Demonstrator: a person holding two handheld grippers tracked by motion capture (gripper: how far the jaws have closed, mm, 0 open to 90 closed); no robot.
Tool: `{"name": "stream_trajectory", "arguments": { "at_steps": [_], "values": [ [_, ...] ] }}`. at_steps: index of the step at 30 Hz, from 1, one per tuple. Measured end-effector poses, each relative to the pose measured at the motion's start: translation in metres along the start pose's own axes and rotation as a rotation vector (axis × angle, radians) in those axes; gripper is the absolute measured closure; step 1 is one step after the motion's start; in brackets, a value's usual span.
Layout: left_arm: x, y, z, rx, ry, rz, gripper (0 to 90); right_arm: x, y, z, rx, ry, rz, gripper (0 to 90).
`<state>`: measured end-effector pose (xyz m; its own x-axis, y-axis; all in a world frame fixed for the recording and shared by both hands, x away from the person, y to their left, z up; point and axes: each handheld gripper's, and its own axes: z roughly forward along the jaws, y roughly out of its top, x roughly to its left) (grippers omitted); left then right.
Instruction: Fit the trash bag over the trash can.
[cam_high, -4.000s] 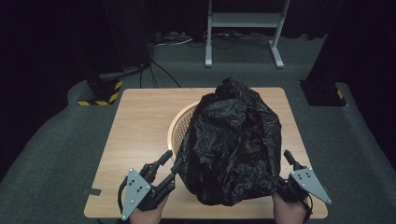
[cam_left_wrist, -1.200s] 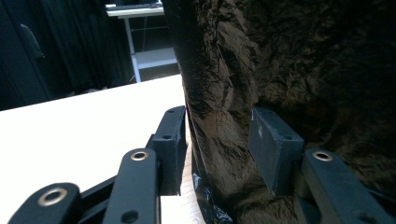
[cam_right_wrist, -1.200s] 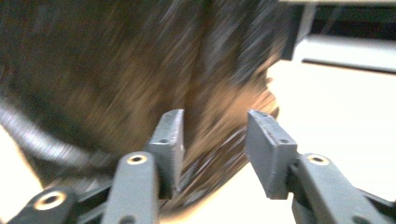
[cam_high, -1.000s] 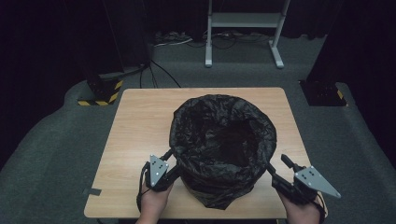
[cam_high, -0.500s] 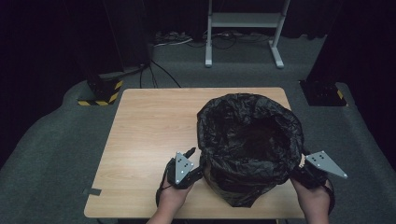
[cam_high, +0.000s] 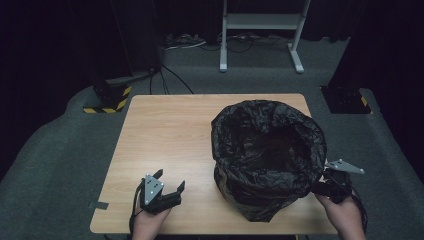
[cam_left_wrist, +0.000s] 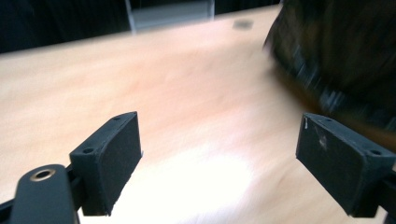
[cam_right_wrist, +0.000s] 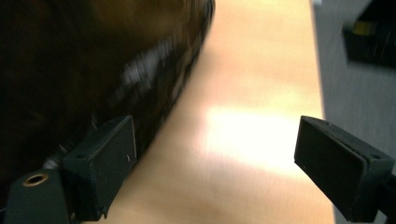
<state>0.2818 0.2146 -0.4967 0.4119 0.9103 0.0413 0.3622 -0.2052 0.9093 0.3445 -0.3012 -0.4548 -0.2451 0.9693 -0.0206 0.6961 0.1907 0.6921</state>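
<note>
Both tools, left tool (cam_high: 169, 184) and right tool (cam_high: 327, 181), have just opened wide, releasing the black bag (cam_high: 268, 150) lining the basket; next comes withdrawing.

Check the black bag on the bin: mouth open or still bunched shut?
Open. The black bag is spread wide, its edge rolled down outside the bin, and the dark inside shows from above. Whether anything lies inside, cannot tell.

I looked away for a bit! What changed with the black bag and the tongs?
The black bag, first bunched over the basket, now lines it, open on top, shifted right. Both tongs have just been opening and let go: left tongs pulled away, right tongs beside the bag. The table stayed put.
</note>
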Motion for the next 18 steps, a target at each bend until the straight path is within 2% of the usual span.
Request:
{"name": "stream_trajectory", "arguments": {
  "at_steps": [1,2,3,4,6,8,9,10,12,15,17,18],
  "values": [
    [0.001,-0.003,0.0,0.019,-0.006,0.017,12.3,0.001,0.0,0.004,0.047,-0.004,0.007,12.2],
    [0.001,-0.003,0.0,0.019,-0.006,0.017,11.1,0.001,0.0,0.004,0.047,-0.004,0.007,12.2],
    [0.004,-0.008,0.002,0.086,0.005,0.049,9.7,0.006,0.003,0.012,0.162,-0.028,0.053,12.6],
    [0.007,-0.009,0.003,0.11,0.006,0.048,9.6,0.007,0.004,0.016,0.212,-0.03,0.063,12.9],
    [0.014,-0.01,0.004,0.142,0.008,0.023,9.6,0.008,0.005,0.023,0.303,-0.048,0.084,13.7],
    [0.022,-0.011,0.006,0.194,0.009,-0.011,9.6,0.009,0.006,0.029,0.372,-0.058,0.096,14.2],
    [0.022,-0.011,0.006,0.194,0.009,-0.011,9.8,0.009,0.006,0.029,0.372,-0.058,0.096,14.2],
    [0.028,-0.013,0.009,0.24,0.019,-0.024,10.4,0.008,0.007,0.035,0.439,-0.064,0.106,14.5],
    [0.035,-0.017,0.013,0.294,0.045,-0.033,12.7,0.007,0.006,0.04,0.497,-0.071,0.11,14.6],
    [0.041,-0.02,0.017,0.347,0.043,-0.041,14.2,0.005,0.006,0.044,0.557,-0.073,0.114,14.6],
    [0.042,-0.021,0.018,0.357,0.045,-0.03,14.2,0.005,0.005,0.046,0.57,-0.078,0.116,14.7],
    [0.046,-0.023,0.02,0.362,0.028,-0.042,13.1,0.004,0.005,0.048,0.595,-0.079,0.131,14.6]
  ]
}}
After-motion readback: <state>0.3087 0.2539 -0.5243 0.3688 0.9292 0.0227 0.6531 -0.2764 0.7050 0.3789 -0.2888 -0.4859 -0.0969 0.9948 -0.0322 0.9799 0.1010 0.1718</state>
